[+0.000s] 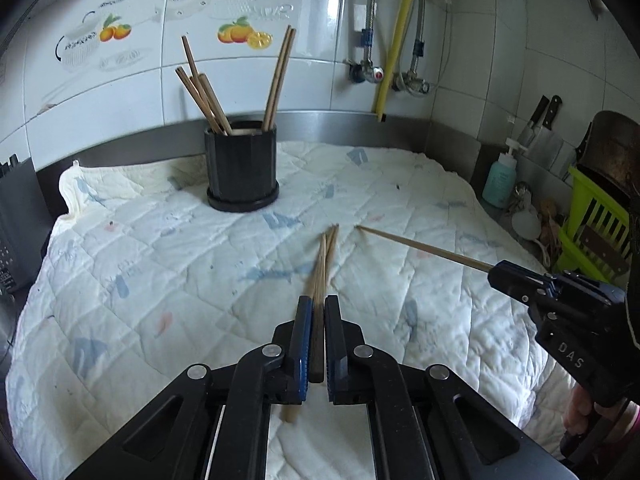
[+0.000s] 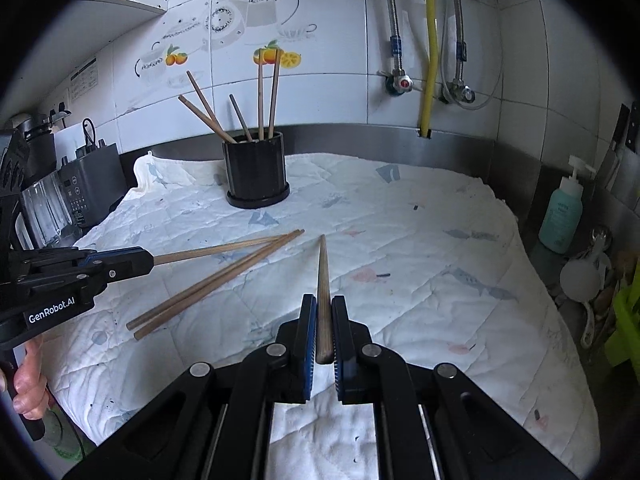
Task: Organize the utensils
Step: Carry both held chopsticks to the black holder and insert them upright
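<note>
A black holder with several wooden chopsticks stands at the back of the white quilted cloth; it also shows in the right wrist view. My left gripper is shut on one chopstick that points forward, above two loose chopsticks lying on the cloth. My right gripper is shut on another chopstick, pointing toward the holder. It shows at the right of the left wrist view, its chopstick sticking out to the left.
A black appliance stands left of the cloth. A teal pump bottle, a green rack and knives are at the right. Pipes and valves run down the tiled wall behind.
</note>
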Action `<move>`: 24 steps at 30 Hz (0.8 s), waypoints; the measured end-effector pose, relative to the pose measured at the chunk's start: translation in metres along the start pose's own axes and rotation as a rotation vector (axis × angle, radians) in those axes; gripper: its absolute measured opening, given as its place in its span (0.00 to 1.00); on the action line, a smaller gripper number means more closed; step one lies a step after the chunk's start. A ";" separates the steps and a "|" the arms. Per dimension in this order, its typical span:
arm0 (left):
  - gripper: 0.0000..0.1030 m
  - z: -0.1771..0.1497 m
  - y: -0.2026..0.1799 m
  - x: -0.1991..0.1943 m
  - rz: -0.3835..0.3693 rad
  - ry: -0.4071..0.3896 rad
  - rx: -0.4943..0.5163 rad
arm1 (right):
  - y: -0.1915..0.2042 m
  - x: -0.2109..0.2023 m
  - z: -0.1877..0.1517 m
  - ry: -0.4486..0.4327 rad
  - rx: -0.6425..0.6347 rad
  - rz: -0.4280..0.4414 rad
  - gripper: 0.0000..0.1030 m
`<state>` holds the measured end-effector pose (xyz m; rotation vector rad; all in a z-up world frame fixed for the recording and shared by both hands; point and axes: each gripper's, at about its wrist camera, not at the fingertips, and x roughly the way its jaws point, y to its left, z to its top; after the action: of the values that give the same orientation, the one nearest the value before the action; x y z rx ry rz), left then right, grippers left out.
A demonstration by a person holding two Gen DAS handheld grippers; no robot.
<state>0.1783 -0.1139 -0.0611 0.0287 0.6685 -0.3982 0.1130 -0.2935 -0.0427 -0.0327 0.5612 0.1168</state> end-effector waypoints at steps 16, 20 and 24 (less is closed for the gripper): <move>0.05 0.029 0.016 -0.017 -0.018 -0.098 0.007 | 0.005 -0.003 0.035 -0.045 -0.069 0.016 0.09; 0.05 0.042 0.020 -0.022 -0.002 -0.104 0.017 | 0.003 -0.002 0.056 -0.029 -0.082 0.051 0.09; 0.05 0.064 0.028 -0.031 0.002 -0.124 0.017 | -0.001 0.000 0.081 -0.021 -0.092 0.076 0.09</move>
<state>0.2046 -0.0864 0.0049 0.0208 0.5428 -0.4010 0.1562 -0.2894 0.0262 -0.0997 0.5362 0.2162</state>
